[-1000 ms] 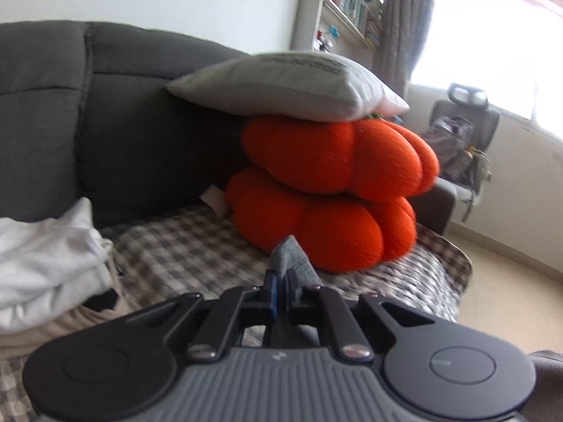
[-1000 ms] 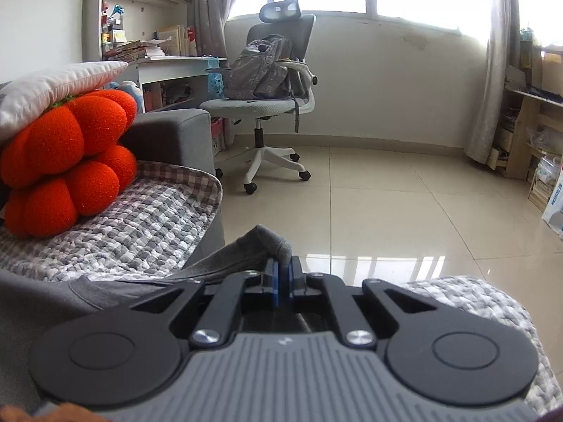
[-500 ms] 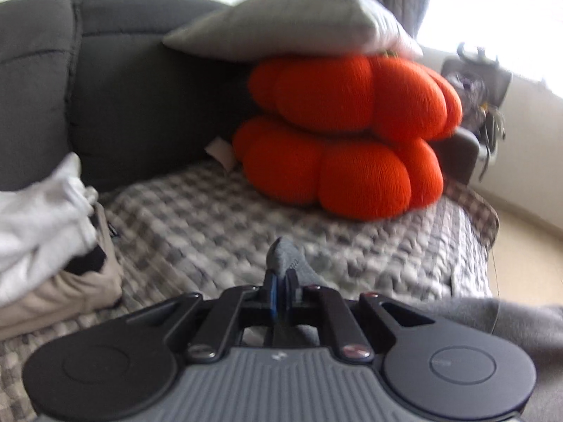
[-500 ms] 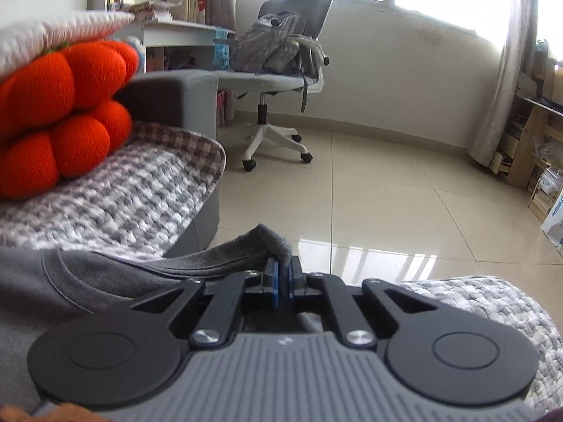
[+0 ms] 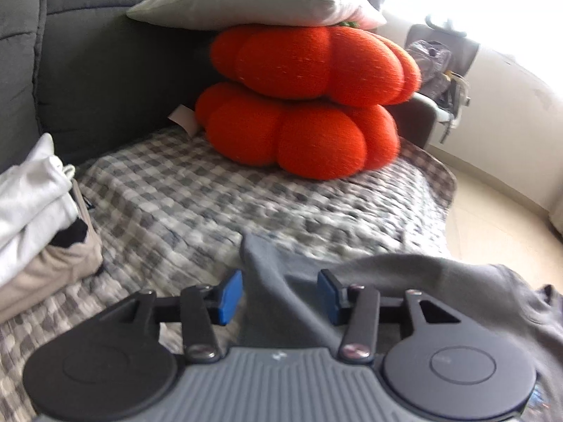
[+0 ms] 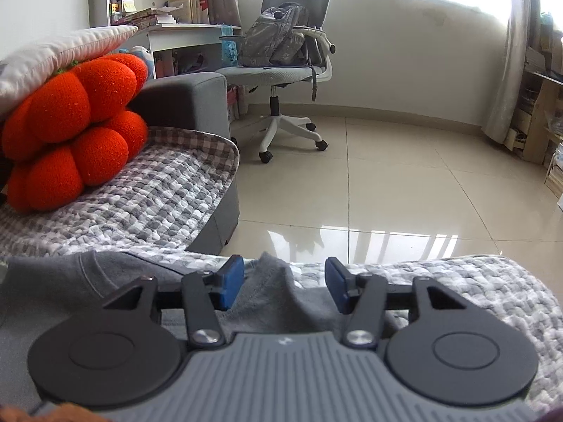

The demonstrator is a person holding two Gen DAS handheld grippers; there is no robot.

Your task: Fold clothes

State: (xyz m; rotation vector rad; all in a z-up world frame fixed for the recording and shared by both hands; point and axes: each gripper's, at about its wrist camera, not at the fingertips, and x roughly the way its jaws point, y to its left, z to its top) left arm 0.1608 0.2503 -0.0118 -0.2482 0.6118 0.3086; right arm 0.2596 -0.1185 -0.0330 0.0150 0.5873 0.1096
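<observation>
The soft grey knit garment (image 5: 404, 281) lies on the grey-and-white checked quilted sofa cover (image 5: 197, 197), at 6 o'clock in both wrist views. The left gripper (image 5: 279, 293) and right gripper (image 6: 284, 283) are opening, blue pads clear, a raised fabric peak between each pair. Risk: a peak may snag on a withdrawing pad and drag the laid edge. Stacked orange pumpkin-shaped cushions (image 5: 309, 105) sit at 12 o'clock, well apart.
</observation>
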